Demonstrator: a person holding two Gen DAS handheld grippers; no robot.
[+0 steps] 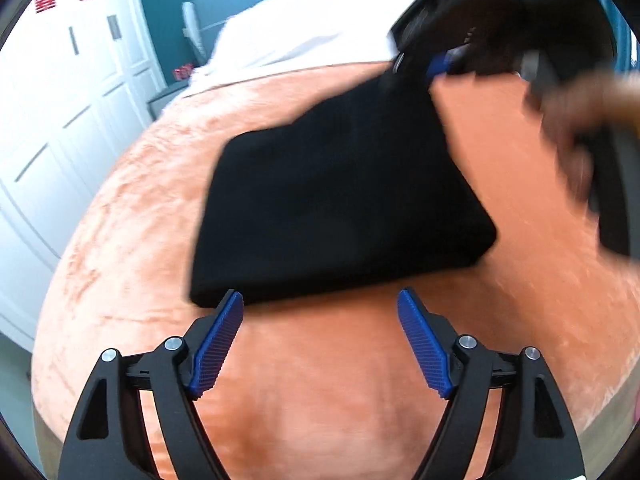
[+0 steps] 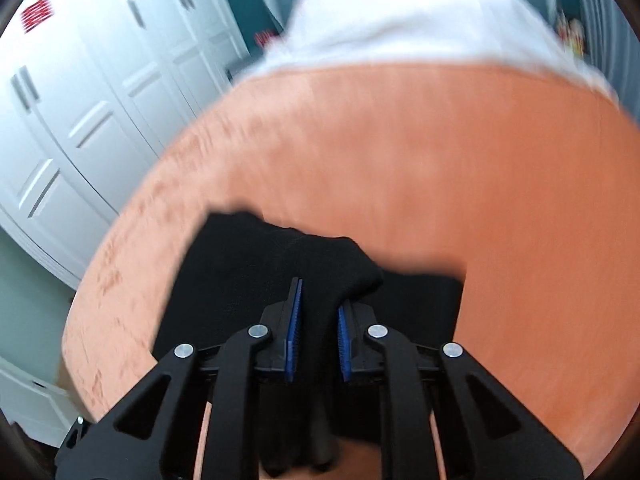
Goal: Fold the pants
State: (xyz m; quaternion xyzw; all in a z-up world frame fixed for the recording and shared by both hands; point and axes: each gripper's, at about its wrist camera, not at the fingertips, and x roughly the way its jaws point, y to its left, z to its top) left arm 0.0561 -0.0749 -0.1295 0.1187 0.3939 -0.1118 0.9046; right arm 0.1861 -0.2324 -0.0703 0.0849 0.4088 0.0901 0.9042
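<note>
Right gripper [image 2: 318, 320] of mine pinches a bunch of the black pants [image 1: 340, 200]; left gripper [image 1: 320, 312] spread, empty, over the orange blanket [image 1: 320, 400].

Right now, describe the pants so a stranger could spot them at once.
Find the bed with the orange blanket. On it lies a black folded bundle, the pants, with the right claw pinching one end. They are the only dark thing on the blanket.
</note>
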